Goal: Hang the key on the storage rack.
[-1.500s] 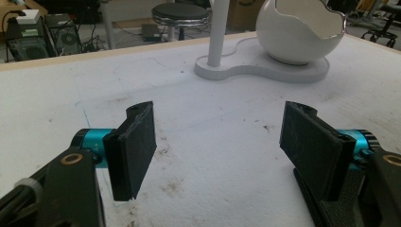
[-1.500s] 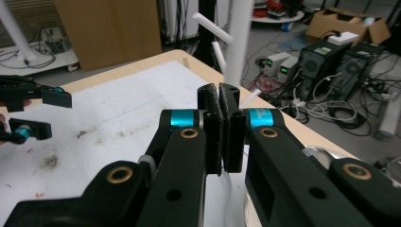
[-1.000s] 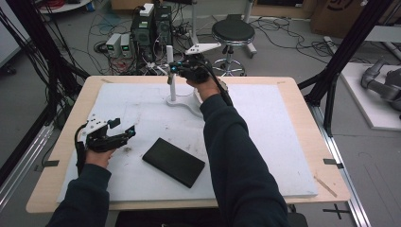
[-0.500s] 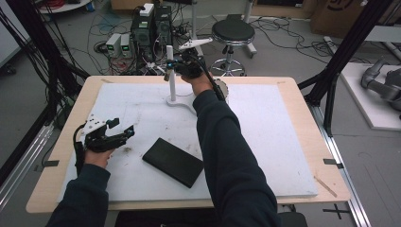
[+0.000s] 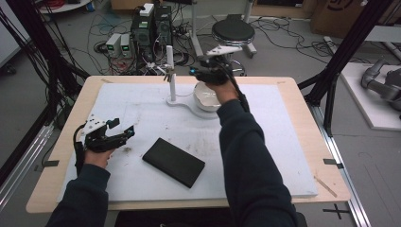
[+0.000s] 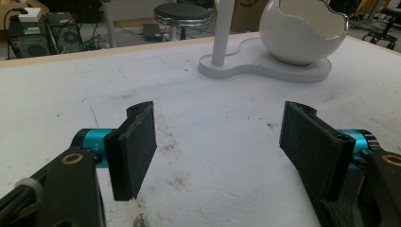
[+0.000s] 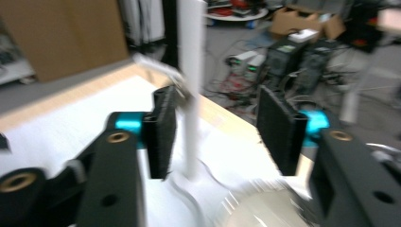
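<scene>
**Both grippers empty, right one at the stand**

Left gripper rests on the white mat at 9 o'clock, jaws apart, nothing between. Black case lies at 6 o'clock. Right gripper at 12 o'clock, jaws just opened, beside the white post and bowl.

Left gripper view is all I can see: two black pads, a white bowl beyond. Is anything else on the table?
Observer: Yes, a flat black box lies to the right of the left claw.
Operator: Where's the other claw?
Observer: The right claw hovers by the bowl, beside the white post.
Operator: Is it holding something?
Observer: No. Its jaws have just been opening, and nothing is gripped between them.
</scene>
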`<action>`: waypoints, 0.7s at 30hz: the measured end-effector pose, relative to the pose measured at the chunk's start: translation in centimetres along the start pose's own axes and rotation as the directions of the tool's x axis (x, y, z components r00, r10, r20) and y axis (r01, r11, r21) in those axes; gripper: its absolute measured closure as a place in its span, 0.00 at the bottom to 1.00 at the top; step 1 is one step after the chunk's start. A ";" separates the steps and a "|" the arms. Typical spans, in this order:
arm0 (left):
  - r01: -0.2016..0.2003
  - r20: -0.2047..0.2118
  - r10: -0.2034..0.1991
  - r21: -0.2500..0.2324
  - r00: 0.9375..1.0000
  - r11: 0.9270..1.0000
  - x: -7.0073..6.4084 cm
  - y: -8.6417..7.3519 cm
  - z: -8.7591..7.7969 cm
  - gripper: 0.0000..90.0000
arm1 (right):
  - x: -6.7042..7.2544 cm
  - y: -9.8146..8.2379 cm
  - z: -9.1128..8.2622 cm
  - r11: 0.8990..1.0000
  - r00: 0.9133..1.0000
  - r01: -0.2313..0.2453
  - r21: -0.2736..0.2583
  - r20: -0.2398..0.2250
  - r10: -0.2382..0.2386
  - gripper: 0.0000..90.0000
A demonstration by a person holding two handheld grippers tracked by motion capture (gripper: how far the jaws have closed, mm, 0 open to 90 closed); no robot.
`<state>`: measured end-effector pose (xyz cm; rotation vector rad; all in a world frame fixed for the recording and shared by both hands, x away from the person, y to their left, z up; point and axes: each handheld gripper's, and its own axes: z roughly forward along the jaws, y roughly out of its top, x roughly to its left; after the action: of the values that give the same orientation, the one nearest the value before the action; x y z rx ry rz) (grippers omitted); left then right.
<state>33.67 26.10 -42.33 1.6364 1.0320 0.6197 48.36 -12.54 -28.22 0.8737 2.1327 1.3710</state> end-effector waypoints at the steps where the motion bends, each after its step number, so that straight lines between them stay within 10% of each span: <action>1: -0.001 0.002 0.001 0.001 1.000 1.000 0.0 0.0 0.0 0.31 | -0.4 -0.8 -0.9 1.000 1.000 0.012 0.019 0.022 -0.012 0.44; 10: 0.003 0.019 -0.002 -0.004 1.000 1.000 -0.2 0.0 0.2 0.30 | -2.7 -8.5 -8.1 0.981 0.988 0.027 0.193 0.147 -0.056 0.28; 21: 0.013 0.026 -0.013 0.003 1.000 1.000 -0.1 0.0 0.2 0.30 | -3.3 -17.4 -13.3 0.983 0.976 -0.064 0.171 0.215 0.026 0.24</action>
<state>33.77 25.86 -42.43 1.6349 1.0242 0.5866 37.17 -28.57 -38.74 1.0914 2.1017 1.0669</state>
